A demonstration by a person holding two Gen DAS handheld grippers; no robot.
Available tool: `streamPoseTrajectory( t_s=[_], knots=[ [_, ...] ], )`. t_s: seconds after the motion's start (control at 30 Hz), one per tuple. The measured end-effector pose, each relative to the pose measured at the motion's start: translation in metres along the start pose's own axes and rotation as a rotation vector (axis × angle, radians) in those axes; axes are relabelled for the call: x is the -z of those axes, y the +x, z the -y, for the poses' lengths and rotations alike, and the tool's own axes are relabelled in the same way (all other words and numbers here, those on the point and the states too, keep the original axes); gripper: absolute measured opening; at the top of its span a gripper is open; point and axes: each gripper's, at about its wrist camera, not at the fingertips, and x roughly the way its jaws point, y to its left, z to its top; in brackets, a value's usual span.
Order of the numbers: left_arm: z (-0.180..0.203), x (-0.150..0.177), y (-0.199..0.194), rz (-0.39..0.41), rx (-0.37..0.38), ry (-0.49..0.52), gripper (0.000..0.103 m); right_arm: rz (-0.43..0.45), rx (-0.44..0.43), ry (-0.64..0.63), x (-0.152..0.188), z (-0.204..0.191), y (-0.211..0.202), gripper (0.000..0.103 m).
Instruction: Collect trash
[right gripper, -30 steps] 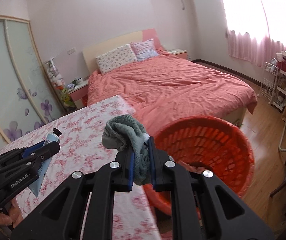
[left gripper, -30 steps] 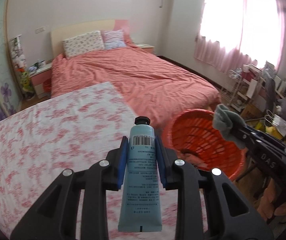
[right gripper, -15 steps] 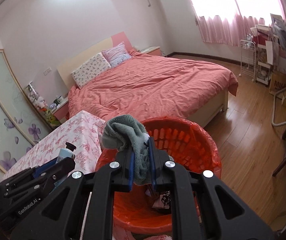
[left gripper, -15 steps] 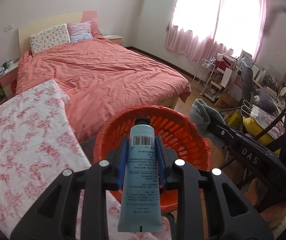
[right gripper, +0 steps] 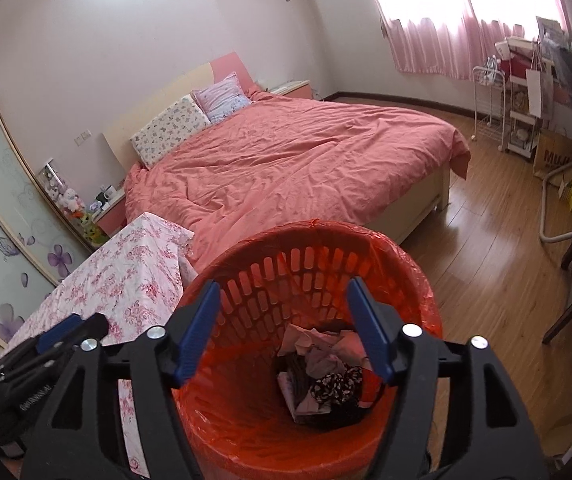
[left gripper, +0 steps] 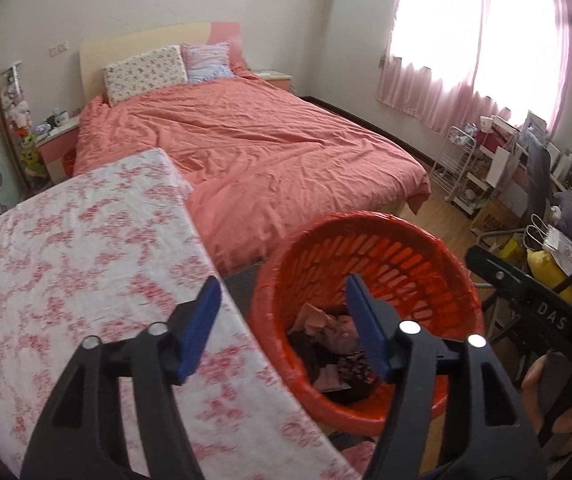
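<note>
An orange slotted basket (left gripper: 401, 252) (right gripper: 313, 227) with an orange liner stands on the floor beside the table with the floral cloth (left gripper: 66, 260) (right gripper: 126, 280). At its bottom lies a pile of trash (left gripper: 325, 336) (right gripper: 325, 376): crumpled pink paper and dark patterned cloth. My left gripper (left gripper: 282, 284) hovers over the table's edge and the basket's near rim, its jaws opening with nothing between them. My right gripper (right gripper: 282, 284) hangs right above the basket's mouth, its jaws also opening and empty. Each gripper shows at the edge of the other's view.
A bed with a salmon cover (left gripper: 266, 152) lies just behind the basket and table. Wooden floor (right gripper: 485, 260) spreads to the right. A white wire trolley (right gripper: 489, 108), shelves, bags and a chair crowd the right wall under pink curtains.
Both grippers have opened. The blue tube has left the left jaws and the grey cloth the right jaws. Both grippers have sunk closer to the basket.
</note>
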Motion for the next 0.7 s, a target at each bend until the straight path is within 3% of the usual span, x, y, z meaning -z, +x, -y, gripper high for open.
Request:
streamPoseTrajectory(
  t_s=[0.17, 0.27, 0.37, 0.43, 0.7],
  knots=[
    [-0.022, 0.013, -0.046, 0.059, -0.075, -0.014, 0.091, 0.059, 0.042, -0.048, 0.007, -0.016, -0.034, 0.085],
    [-0.037, 0.029, -0.075, 0.088, -0.118, -0.031, 0.098, 0.11, 0.073, -0.09, 0.015, -0.03, -0.054, 0.092],
    [-0.045, 0.047, -0.103, 0.115, -0.207, -0.021, 0.099, 0.156, 0.107, -0.149, 0.028, -0.046, -0.076, 0.101],
    [-0.051, 0.063, -0.123, 0.14, -0.259, -0.016, 0.099, 0.19, 0.123, -0.191, 0.041, -0.057, -0.092, 0.101],
    [-0.086, 0.128, -0.184, 0.189, -0.318, -0.142, 0.099, 0.256, 0.141, -0.307, 0.09, -0.087, -0.14, 0.101]
  ],
)
